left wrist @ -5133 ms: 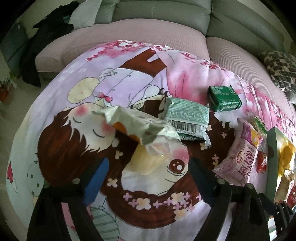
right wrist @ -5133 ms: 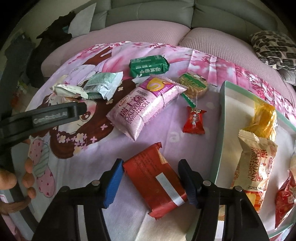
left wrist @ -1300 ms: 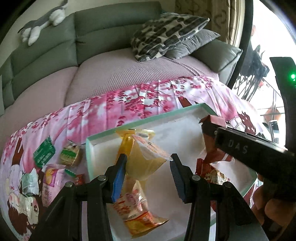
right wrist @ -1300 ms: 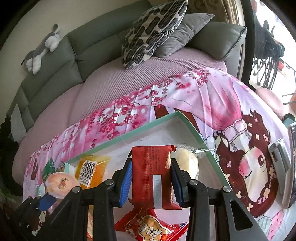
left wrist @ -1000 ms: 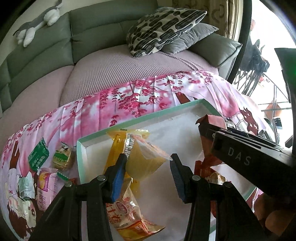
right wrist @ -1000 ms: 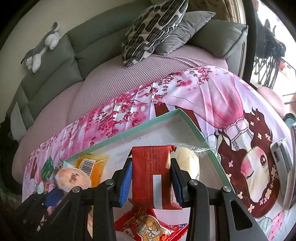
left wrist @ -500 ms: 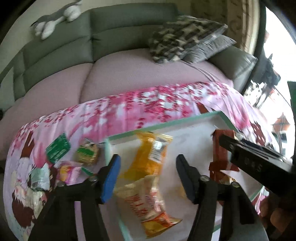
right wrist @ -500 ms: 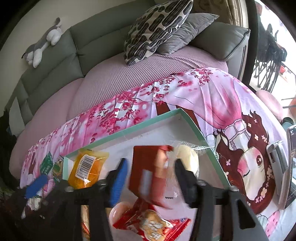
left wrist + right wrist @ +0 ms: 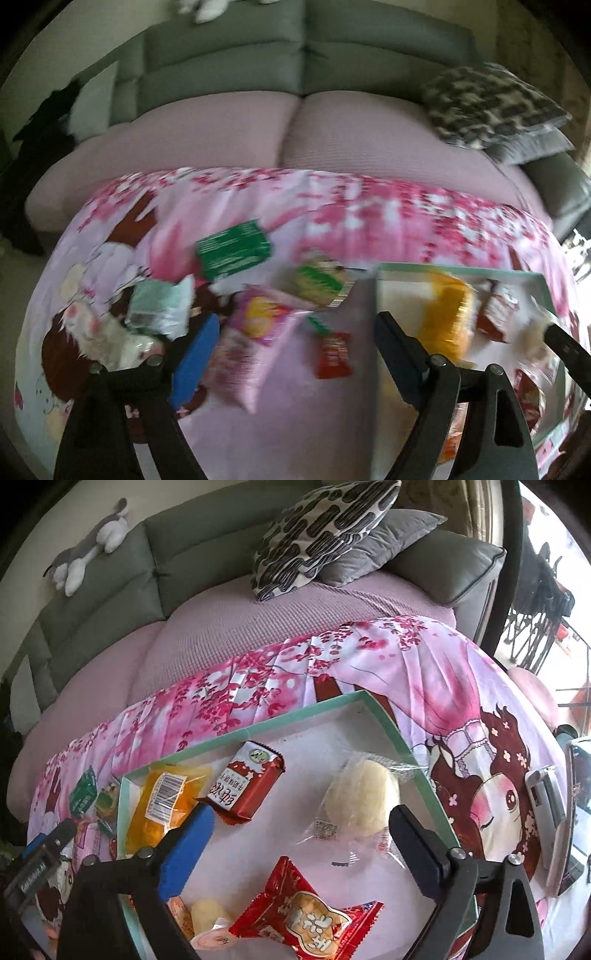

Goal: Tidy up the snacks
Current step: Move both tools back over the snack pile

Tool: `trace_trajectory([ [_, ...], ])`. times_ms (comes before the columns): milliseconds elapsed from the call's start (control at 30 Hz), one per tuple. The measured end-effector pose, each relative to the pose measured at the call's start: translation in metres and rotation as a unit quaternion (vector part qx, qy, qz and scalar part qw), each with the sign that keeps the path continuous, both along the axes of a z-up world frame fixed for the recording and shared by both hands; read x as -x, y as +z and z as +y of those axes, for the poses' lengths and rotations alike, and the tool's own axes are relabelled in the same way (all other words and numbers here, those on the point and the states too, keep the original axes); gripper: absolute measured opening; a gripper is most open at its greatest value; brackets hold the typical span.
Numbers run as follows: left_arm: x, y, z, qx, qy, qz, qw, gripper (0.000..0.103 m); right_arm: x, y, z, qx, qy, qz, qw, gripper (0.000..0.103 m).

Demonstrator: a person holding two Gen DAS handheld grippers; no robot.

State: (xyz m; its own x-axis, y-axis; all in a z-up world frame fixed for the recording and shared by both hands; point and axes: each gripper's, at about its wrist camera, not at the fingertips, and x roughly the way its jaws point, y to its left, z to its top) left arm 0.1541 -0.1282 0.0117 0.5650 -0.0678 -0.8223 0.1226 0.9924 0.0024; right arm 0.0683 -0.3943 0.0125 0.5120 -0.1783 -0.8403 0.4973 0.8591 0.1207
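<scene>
My right gripper [image 9: 301, 818] hangs over the green-rimmed tray [image 9: 295, 716], jaws opening, nothing between the pads. The red packet [image 9: 247, 782] lies loose in the tray beside a yellow packet [image 9: 166, 801], a white bun [image 9: 362, 801] and a red snack bag [image 9: 306, 919]. My left gripper [image 9: 297, 325] is over the cartoon cloth left of the tray [image 9: 461, 271], jaws opening and gripping nothing. Below it lie a pink packet [image 9: 255, 343] and a small red sachet [image 9: 332, 354]. Farther off are a green packet [image 9: 232, 249] and a round green-wrapped cake [image 9: 321, 280].
A pale green packet [image 9: 159, 306] and a crumpled white wrapper [image 9: 110, 339] lie at the cloth's left. A grey sofa with a patterned pillow [image 9: 317, 528] stands behind. Phones or similar devices [image 9: 546, 797] rest on the cloth right of the tray.
The right gripper opened and the red packet dropped into the tray. The left gripper let go of its round snack, opened, and swung left from the tray to the loose snacks.
</scene>
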Motion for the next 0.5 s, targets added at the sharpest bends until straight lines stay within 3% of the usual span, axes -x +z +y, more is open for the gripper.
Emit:
trace_trajectory([
  [100,-0.003,-0.002,0.016,0.003,0.023,-0.002,0.9997,0.097,-0.002,0.0,0.006,0.005,0.006,0.0,1.0,0.103],
  [500,-0.002,0.005,0.086,0.01,0.102,-0.035,0.9941,0.098,-0.014,0.017,0.049,0.021,0.053,-0.057,0.997,0.103],
])
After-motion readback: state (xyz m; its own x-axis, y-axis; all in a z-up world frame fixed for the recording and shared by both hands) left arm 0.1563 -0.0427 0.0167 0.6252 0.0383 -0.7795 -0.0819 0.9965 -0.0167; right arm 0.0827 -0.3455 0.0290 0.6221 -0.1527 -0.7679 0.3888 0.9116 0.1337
